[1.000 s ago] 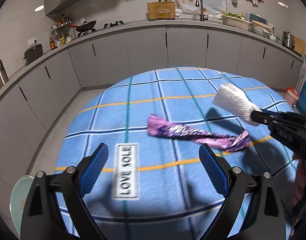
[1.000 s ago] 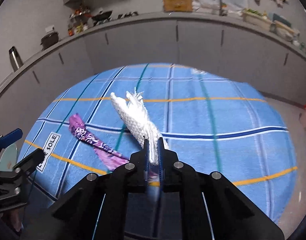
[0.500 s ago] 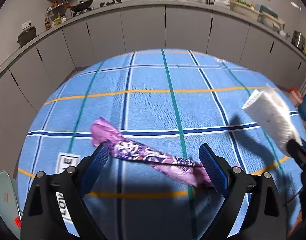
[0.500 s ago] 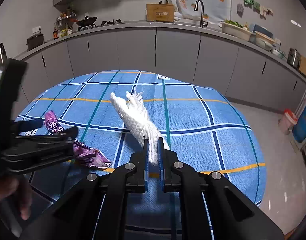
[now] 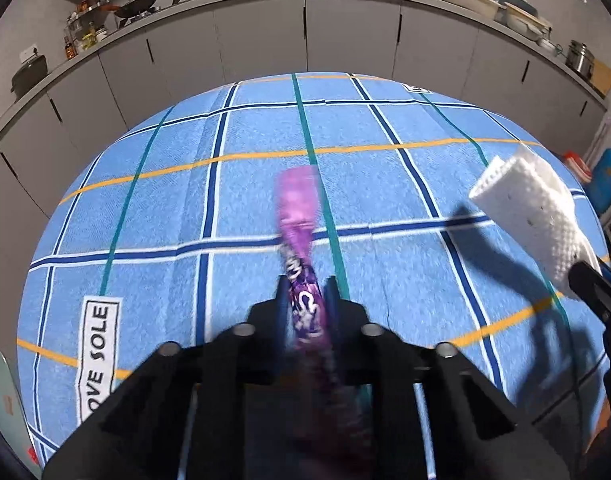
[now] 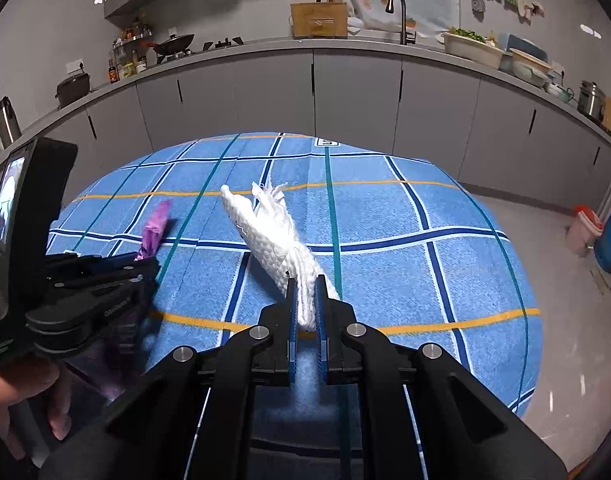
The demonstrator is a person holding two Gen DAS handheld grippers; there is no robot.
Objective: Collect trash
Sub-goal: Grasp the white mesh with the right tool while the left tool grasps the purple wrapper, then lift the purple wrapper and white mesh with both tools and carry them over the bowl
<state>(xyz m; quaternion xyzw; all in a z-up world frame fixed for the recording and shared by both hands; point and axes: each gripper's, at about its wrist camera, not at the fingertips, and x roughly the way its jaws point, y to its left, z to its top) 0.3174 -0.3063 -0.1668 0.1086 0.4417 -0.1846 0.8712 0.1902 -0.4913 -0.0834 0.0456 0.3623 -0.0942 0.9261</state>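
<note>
**Both grippers loaded, wrapper just caught**

Between the left gripper's [image 5: 307, 292] jaws, in the left wrist view, sits the purple wrapper [image 5: 301, 248]. The jaws are closing on it, pads pressing its printed middle from either side. Its long axis runs straight ahead along the fingers: the far end sticks out forward over the blue cloth [image 5: 185, 184], blurred, and the near end trails back under the gripper body. That far end looks lifted clear of the cloth, though the blur makes it hard to be sure. The gripper tilts steeply down at the table. At the right edge, the white napkin [image 5: 533, 220] rises from the right gripper's black tip, well apart from the wrapper.

On the right wrist view, the right gripper [image 6: 306, 300] has its fingers pressed together on the lower end of the napkin [image 6: 269, 232], which stands up and leans left, its frayed top free in the air above the cloth [image 6: 445, 264]. The left gripper [image 6: 145, 264] shows at the left, level with it, held by a hand [image 6: 29, 396], the wrapper [image 6: 153, 228] poking forward out of its tip.

Each piece of trash is in its own gripper, so the next move is likely a carry to a bin. A small bin [image 6: 583, 228] stands on the floor to the right, nearer the right hand.
</note>
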